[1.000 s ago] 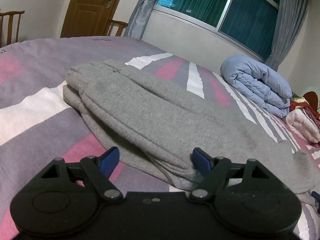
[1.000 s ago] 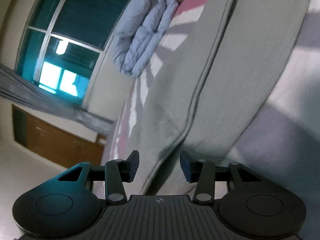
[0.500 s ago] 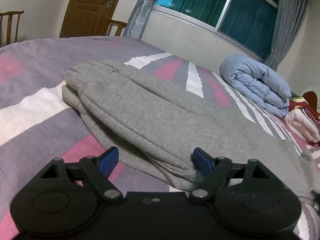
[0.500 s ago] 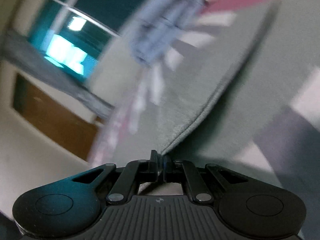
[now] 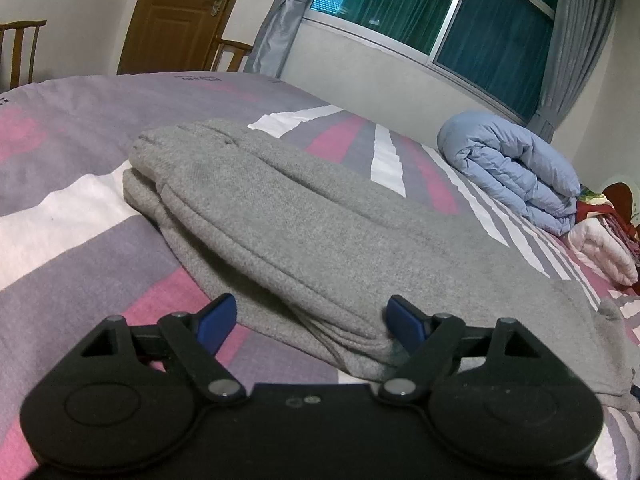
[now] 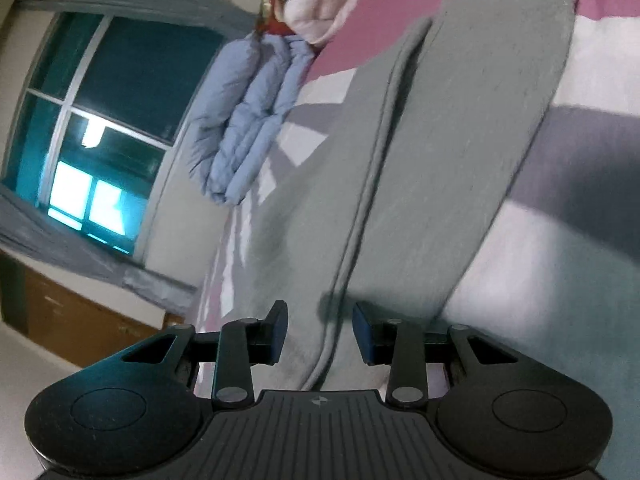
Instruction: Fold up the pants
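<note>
i see the grey sweatpants (image 5: pixel 320 240) folded lengthwise on the striped bedsheet (image 5: pixel 60 216), crosswise fold pending, my left gripper (image 5: pixel 310 318) and right gripper (image 6: pixel 320 332) both gaping, holding nothing.

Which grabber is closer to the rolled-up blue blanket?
Hard to tell. The blue blanket lies far past both. The left gripper and right gripper each sit open at an edge of the gray pants, with the blanket well beyond the fingers.
</note>
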Demonstrator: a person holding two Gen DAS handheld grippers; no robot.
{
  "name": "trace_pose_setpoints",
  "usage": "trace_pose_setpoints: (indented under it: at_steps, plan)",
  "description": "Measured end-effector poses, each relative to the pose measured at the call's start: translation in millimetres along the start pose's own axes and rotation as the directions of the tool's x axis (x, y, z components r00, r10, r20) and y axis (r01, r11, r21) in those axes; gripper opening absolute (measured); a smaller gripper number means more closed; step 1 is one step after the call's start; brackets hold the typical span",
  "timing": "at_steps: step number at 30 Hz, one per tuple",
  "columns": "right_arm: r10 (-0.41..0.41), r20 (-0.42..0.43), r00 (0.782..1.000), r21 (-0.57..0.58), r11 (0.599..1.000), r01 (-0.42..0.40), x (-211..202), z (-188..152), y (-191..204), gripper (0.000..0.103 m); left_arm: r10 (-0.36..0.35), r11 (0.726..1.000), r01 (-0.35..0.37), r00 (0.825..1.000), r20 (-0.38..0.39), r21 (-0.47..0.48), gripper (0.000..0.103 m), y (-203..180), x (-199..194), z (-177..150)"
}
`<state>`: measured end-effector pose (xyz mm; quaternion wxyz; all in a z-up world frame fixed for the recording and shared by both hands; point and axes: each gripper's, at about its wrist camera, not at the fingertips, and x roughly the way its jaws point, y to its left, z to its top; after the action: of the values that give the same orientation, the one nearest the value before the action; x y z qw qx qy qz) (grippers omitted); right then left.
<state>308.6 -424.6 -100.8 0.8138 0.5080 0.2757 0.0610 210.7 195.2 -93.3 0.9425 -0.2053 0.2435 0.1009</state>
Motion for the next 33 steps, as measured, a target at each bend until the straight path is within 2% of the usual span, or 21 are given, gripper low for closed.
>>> trace_pose_setpoints:
  at_steps: [4,5,6,8,10,14,18,21,22,25,27,33]
  plan:
    - [-0.016,0.004,1.000,0.006,1.000,0.016,21.4,14.1,-3.2,0.036,0.004,1.000,-0.004,1.000,-0.002,0.006,0.077,0.6,1.6,0.5]
    - [-0.030,0.001,1.000,-0.006,1.000,0.030,26.0,16.9,-0.4,0.029,0.005,1.000,-0.005,1.000,-0.003,0.008,0.078,0.4,2.0,0.5]
    - [-0.046,0.000,0.999,-0.024,0.999,0.046,21.5,22.3,-1.3,0.014,0.005,1.000,-0.005,1.000,-0.003,0.009,0.078,0.1,2.3,0.6]
    - [-0.041,-0.006,0.999,-0.047,0.998,0.041,17.0,27.3,-2.1,0.005,0.005,1.000,-0.005,1.000,-0.004,0.012,0.079,-0.2,2.7,1.0]
    - [0.000,0.025,1.000,-0.087,0.996,0.002,-4.8,28.6,6.9,0.005,0.002,1.000,-0.002,1.000,-0.004,0.011,0.079,0.7,2.3,1.2]
    - [0.036,0.075,0.996,-0.173,0.985,-0.022,-51.6,18.1,28.2,0.005,0.000,1.000,0.001,1.000,-0.002,0.009,0.079,1.3,2.8,1.6]
    - [-0.112,0.009,0.994,-0.126,0.986,0.112,-27.6,7.0,0.7,0.005,-0.001,1.000,0.001,1.000,-0.004,0.009,0.079,2.1,3.0,1.8]
    - [-0.056,0.001,0.998,-0.003,0.998,0.056,-25.7,10.7,-20.0,0.005,-0.001,1.000,0.001,1.000,-0.002,0.009,0.079,1.6,2.8,0.8]
    - [-0.050,0.030,0.998,-0.006,0.999,0.051,-30.7,13.2,-17.4,0.005,-0.001,1.000,0.001,1.000,-0.002,0.009,0.079,1.3,2.7,1.0]
    - [-0.031,0.149,0.988,-0.031,0.999,0.036,-46.8,26.9,-12.6,0.018,0.000,1.000,0.000,1.000,-0.002,0.010,0.079,1.0,2.6,0.9]
    - [-0.072,0.151,0.986,0.003,0.997,0.072,-43.8,43.0,-18.5,0.021,0.000,1.000,0.000,1.000,-0.003,0.011,0.079,1.0,2.7,0.9]
    - [-0.087,0.124,0.988,0.025,0.996,0.085,-14.1,83.0,-28.5,0.021,0.001,1.000,-0.001,1.000,-0.003,0.012,0.079,0.7,2.7,0.6]
